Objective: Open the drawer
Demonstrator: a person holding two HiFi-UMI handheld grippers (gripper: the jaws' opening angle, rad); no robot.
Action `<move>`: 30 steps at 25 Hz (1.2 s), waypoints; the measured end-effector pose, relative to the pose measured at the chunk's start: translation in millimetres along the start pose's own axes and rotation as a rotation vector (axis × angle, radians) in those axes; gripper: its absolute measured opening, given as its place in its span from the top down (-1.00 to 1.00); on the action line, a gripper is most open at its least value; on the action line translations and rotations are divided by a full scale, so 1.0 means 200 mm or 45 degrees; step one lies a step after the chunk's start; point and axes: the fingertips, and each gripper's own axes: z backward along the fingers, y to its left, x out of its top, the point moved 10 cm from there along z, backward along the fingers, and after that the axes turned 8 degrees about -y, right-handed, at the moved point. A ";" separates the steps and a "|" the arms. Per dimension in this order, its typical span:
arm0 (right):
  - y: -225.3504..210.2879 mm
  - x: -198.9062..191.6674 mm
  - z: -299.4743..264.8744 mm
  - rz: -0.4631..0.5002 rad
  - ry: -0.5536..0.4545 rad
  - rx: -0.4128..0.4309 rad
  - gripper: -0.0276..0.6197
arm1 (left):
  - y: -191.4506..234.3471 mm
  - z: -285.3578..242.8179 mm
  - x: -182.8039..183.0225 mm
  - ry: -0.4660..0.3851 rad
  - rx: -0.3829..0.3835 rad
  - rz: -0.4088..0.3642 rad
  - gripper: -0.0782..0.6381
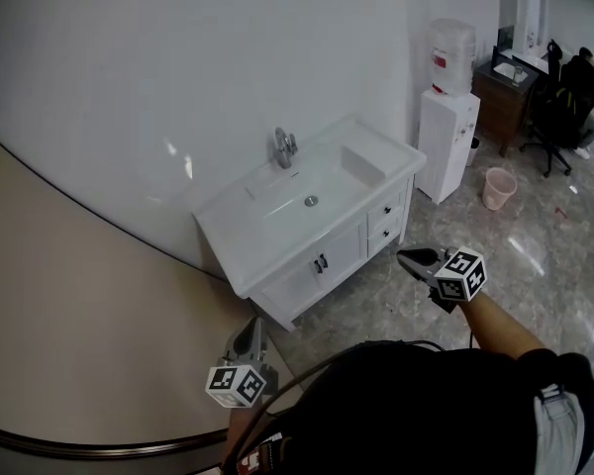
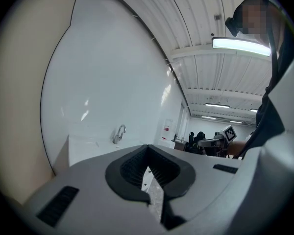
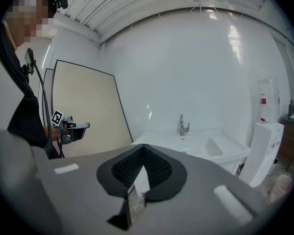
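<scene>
**Tool state:** L tool [image 1: 249, 332] and R tool [image 1: 408, 257] both have jaws together w/ nothing between them; the L and R gripper views confirm this. Both are held in the air, well apart from the target.

**Target location:** The drawers sit in the white vanity cabinet [image 1: 243, 228] against the wall [image 1: 178, 67]. They are stacked at its right end, beside the doors [image 1: 343, 251] and below the basin [image 1: 312, 181]. The upper drawer [image 1: 379, 215] and lower drawer [image 1: 376, 239] both look shut flush. The task doesn't say which to open.

**Handling (est.):**
- The front is small, rigid and painted, and prob. light.
- Pull straight out and level; a skewed pull may bind.
- Take hold at the small knob [image 1: 387, 210] at the front's centre.
- The knob is likely smooth and slippery, so the jaws must part first, then close round it.
- The R tool is the nearer one.

**Count:**
- Drawers x2
- Doors x2, w/ handles [image 1: 321, 262] at the meeting edge
- Faucet [image 1: 285, 148] x1
- Basin x1
- Tools x2
- Nearby: water dispenser [image 1: 447, 117] x1, pink bin [image 1: 499, 188] x1
</scene>
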 end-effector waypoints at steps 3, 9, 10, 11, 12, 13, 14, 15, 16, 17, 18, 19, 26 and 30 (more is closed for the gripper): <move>-0.06 0.00 -0.05 -0.004 0.009 0.000 0.93 | 0.03 -0.06 -0.01 -0.001 -0.001 0.004 0.78; -0.27 -0.01 -0.13 -0.025 0.004 0.033 0.93 | 0.01 -0.27 -0.05 0.029 0.004 0.000 0.78; -0.33 -0.01 -0.14 -0.025 0.005 0.045 0.93 | -0.01 -0.32 -0.05 0.027 0.007 -0.006 0.78; -0.39 -0.01 -0.16 -0.024 0.008 0.055 0.93 | -0.03 -0.37 -0.06 0.023 0.014 -0.012 0.78; -0.45 -0.01 -0.17 -0.025 0.010 0.065 0.93 | -0.05 -0.42 -0.06 0.017 0.024 -0.014 0.78; -0.52 -0.01 -0.20 -0.030 0.011 0.075 0.93 | -0.07 -0.47 -0.07 0.010 0.036 -0.011 0.78; -0.59 0.01 -0.22 -0.038 0.009 0.090 0.93 | -0.09 -0.53 -0.07 0.003 0.046 -0.007 0.78; -0.66 0.03 -0.24 -0.041 0.004 0.108 0.93 | -0.11 -0.58 -0.07 -0.004 0.054 -0.006 0.78; -0.72 0.06 -0.27 -0.036 -0.002 0.130 0.93 | -0.14 -0.63 -0.06 -0.010 0.064 -0.009 0.78; -0.79 0.10 -0.29 -0.023 -0.007 0.152 0.93 | -0.17 -0.68 -0.04 -0.015 0.077 -0.013 0.78; -0.85 0.13 -0.31 -0.008 -0.009 0.173 0.93 | -0.19 -0.73 -0.03 -0.020 0.093 -0.015 0.78; -0.90 0.16 -0.33 0.006 -0.010 0.191 0.93 | -0.22 -0.77 -0.03 -0.026 0.109 -0.014 0.78; -1.26 0.18 -0.42 -0.004 -0.005 0.292 0.93 | -0.33 -1.02 -0.08 -0.039 0.194 -0.024 0.78; -1.41 0.16 -0.43 -0.019 0.006 0.316 0.93 | -0.40 -1.13 -0.09 -0.031 0.207 -0.038 0.78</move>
